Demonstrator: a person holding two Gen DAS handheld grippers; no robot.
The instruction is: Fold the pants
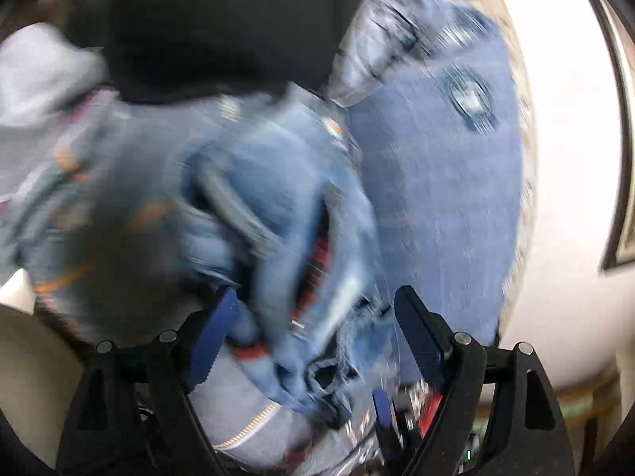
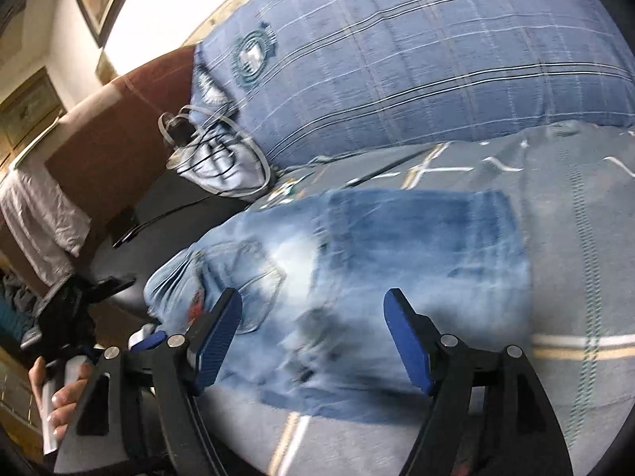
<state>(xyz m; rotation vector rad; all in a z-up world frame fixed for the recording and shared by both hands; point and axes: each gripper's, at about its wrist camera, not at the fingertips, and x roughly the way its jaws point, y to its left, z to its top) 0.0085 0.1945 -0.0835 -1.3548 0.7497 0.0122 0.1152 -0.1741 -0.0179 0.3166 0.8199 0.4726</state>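
The folded pants lie on the bed as a thick rectangular bundle, just near of the blue checked pillow, with a back pocket and a red tag showing at the left end. The right gripper hangs over the near edge of this bundle with its fingers spread wide and nothing pinched between them. The left gripper is likewise spread open; in its view a loose heap of jeans sits between and beyond the fingers, but the blur hides whether any cloth touches the pads.

The main risk is the fold undoing itself — denim this heavy is stiff and springy, and a top layer left unpressed may creep back or slide off askew. The bed cover is soft and yields, so any push on the bundle could skew the layers rather than flatten them. On the left, frayed hems, belt loops and a zip in the heap could snag an open finger as it passes and drag a garment along. A tangle of clear tubing and black cable lies to the far left by the pillow, and cloth swept that way could catch it.

The denim is faded, pale in the middle, darker at the seams; the pillow is ribbed cotton with an embroidered crest.
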